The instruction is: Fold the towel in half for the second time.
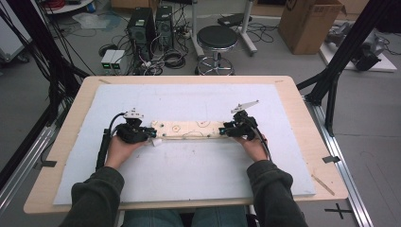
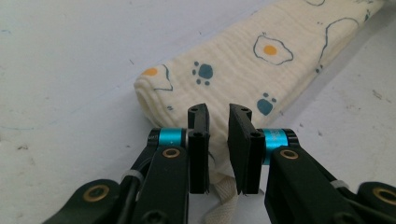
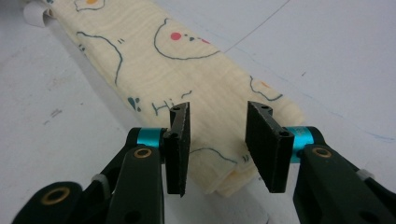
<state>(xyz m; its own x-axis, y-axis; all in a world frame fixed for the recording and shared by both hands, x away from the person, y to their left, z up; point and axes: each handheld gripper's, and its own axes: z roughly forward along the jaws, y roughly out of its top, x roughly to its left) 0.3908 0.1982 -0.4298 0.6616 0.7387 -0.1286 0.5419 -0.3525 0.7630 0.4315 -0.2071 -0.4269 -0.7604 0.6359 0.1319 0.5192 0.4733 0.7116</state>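
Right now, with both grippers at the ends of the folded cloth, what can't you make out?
- Cloth ends, high view: the left gripper and right gripper cover them; contact unclear.
- Left gripper view: the jaws hide the cloth corner and most of the tag; the bottom edge cuts it off.
- Right gripper view: the cloth's far end runs off the top edge.
- Prints, high view: too small to read.
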